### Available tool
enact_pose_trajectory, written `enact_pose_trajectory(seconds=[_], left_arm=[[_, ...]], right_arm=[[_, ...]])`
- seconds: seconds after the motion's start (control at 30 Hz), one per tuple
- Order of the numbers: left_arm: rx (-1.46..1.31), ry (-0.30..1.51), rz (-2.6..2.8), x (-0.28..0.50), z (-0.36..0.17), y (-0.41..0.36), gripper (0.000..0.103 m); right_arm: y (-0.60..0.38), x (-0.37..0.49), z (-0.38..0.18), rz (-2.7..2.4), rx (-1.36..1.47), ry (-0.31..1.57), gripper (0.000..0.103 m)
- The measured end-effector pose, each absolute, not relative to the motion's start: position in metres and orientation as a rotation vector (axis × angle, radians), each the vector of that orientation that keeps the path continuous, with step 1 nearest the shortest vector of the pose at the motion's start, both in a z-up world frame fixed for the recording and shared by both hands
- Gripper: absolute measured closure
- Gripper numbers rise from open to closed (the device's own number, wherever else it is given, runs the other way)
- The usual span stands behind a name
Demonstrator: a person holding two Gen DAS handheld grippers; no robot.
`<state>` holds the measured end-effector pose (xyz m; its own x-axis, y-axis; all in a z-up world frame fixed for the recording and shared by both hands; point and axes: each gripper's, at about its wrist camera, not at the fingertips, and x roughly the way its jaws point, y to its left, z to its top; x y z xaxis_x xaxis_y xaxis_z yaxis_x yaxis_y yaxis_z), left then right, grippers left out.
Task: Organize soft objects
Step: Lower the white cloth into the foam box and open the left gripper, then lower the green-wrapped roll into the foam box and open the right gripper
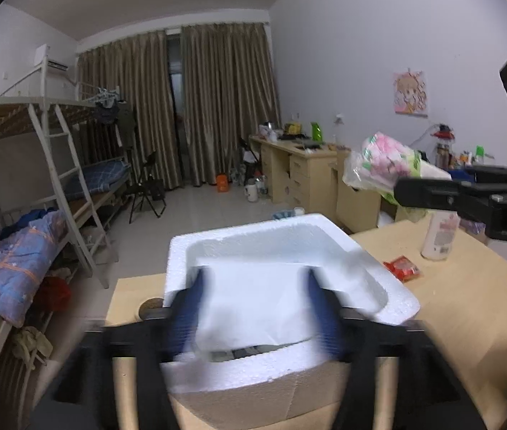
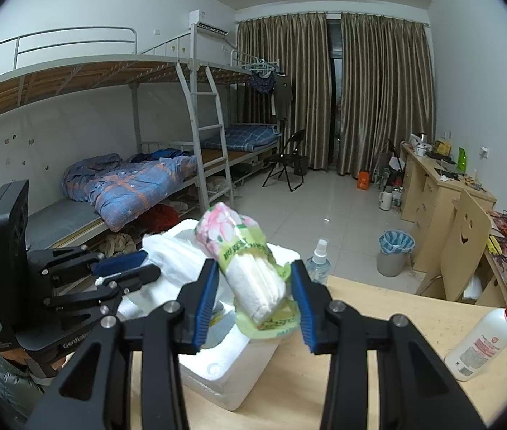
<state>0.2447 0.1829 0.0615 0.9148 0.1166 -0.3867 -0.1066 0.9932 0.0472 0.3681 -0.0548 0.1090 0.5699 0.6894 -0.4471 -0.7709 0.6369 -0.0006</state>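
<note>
My left gripper [image 1: 253,308] stands spread wide over the white foam box [image 1: 378,251] on the wooden table [image 1: 461,308], its pads clear of the white soft bundle [image 1: 253,297] lying inside. My right gripper [image 2: 258,301] is partly closed on a floral tissue pack [image 2: 242,258], held above the box.

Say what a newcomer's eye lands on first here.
The floral-wrapped tissue pack held up in the right gripper, above the table and beside the foam box. Next, the white foam box at the table's edge, with a white soft pack over its opening between the left gripper's wide-apart jaws. Behind them, a bunk bed with a rumpled blue quilt along the far wall.
</note>
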Motion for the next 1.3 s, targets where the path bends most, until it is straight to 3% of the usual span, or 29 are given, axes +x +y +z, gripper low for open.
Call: enact_pose_trajectory(seconds=[0.07,0.2,1.3], left_arm=[[0.020,0.372,0.125,0.240,0.064,0.185,0.007],[0.013,0.347,0.143,0.235,0.068,0.189,0.001],[-0.096,0.248,0.284,0.206,0.079,0.229,0.000]], right_arm=[[-0.055,0.368,0.109,0.864,-0.206,0.432,0.057],[-0.056,0.369,0.108,0.866,-0.211,0.431,0.057],[-0.035,0.378,0.100,0.904,-0.206,0.456,0.057]])
